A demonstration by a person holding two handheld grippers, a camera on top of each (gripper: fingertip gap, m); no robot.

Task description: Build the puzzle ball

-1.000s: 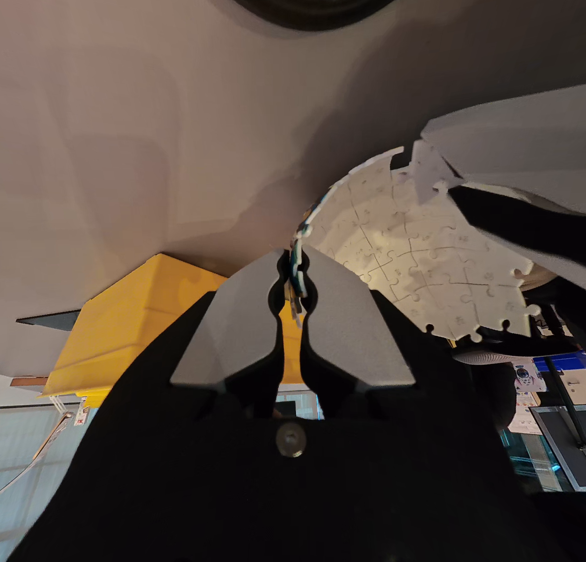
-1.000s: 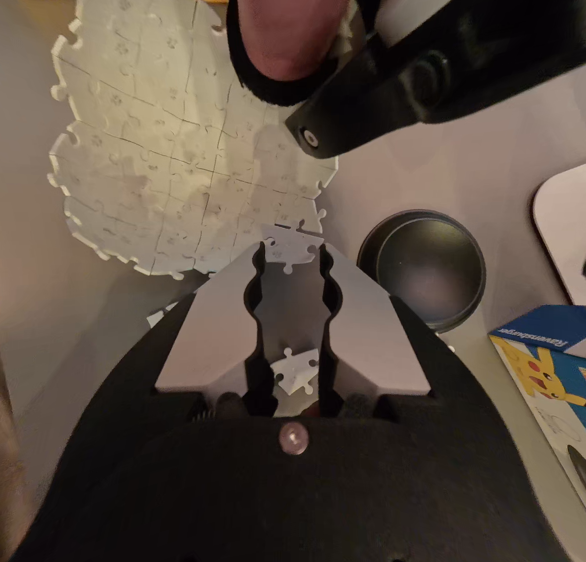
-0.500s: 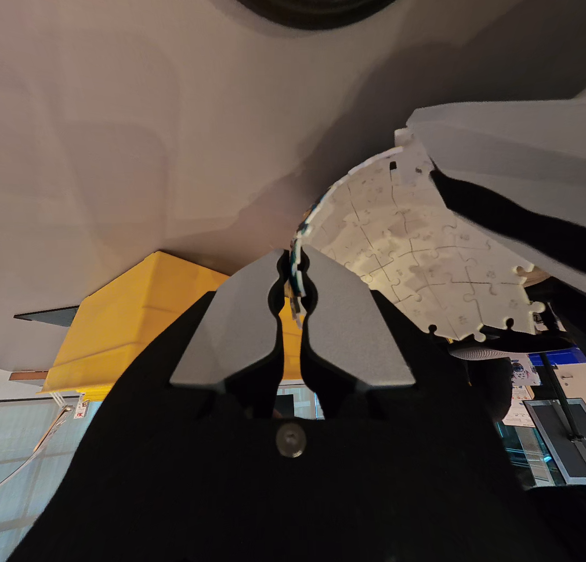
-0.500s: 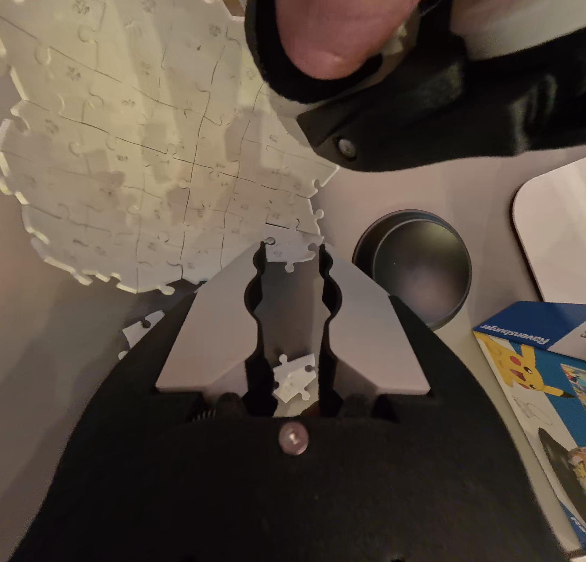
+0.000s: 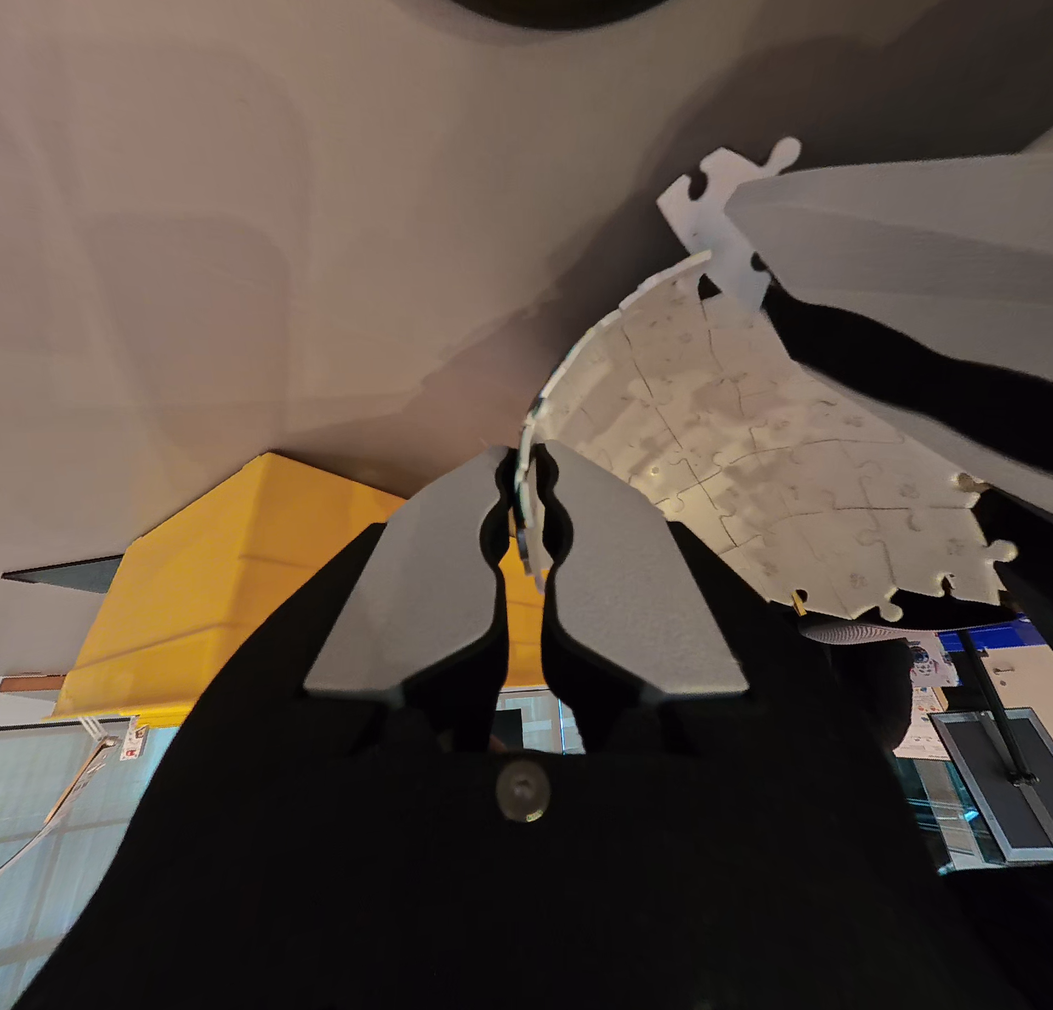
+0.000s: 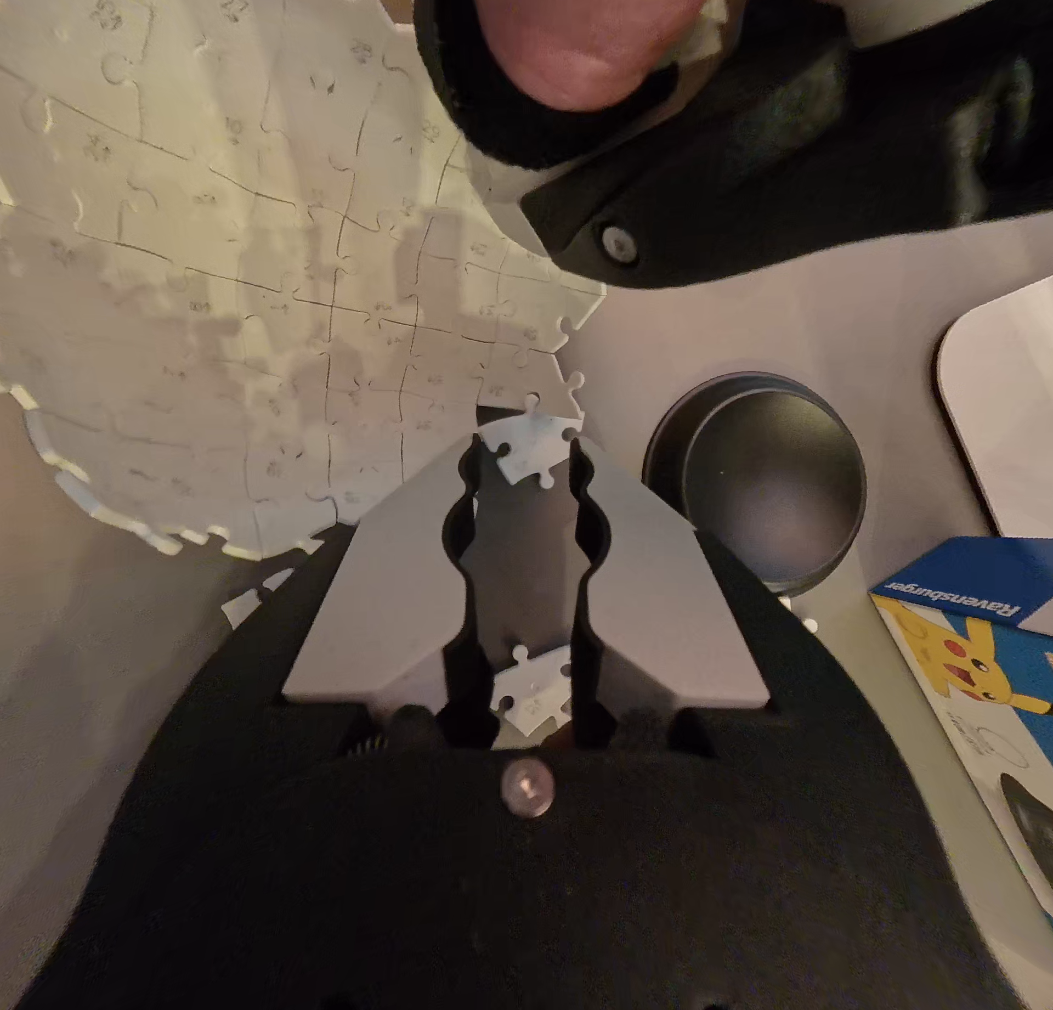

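Item: curved puzzle shell [image 5: 758, 469], a partly built ball of interlocked white pieces, blank inner side showing, held up off the grey tabletop [image 6: 741, 321].

Left claw [image 5: 527, 469]: fingers closed tight on the shell's edge, gripping it edge-on.

Right claw [image 6: 524, 447]: tips pinched on a single loose puzzle piece [image 6: 533, 447], white, tabs outward. The piece sits at the shell's open rim, its upper tab touching the border pieces; whether it is locked in cannot be told.

Second loose piece [image 6: 535, 692]: lying on the tabletop below the shell, seen between the right claw's fingers.

Black round dish [image 6: 763, 481]: on the tabletop just beside the shell.

Blue-and-white puzzle box [image 6: 980, 658]: beyond the dish from the shell.

Yellow bin [image 5: 239, 572]: behind the shell in the left wrist view.
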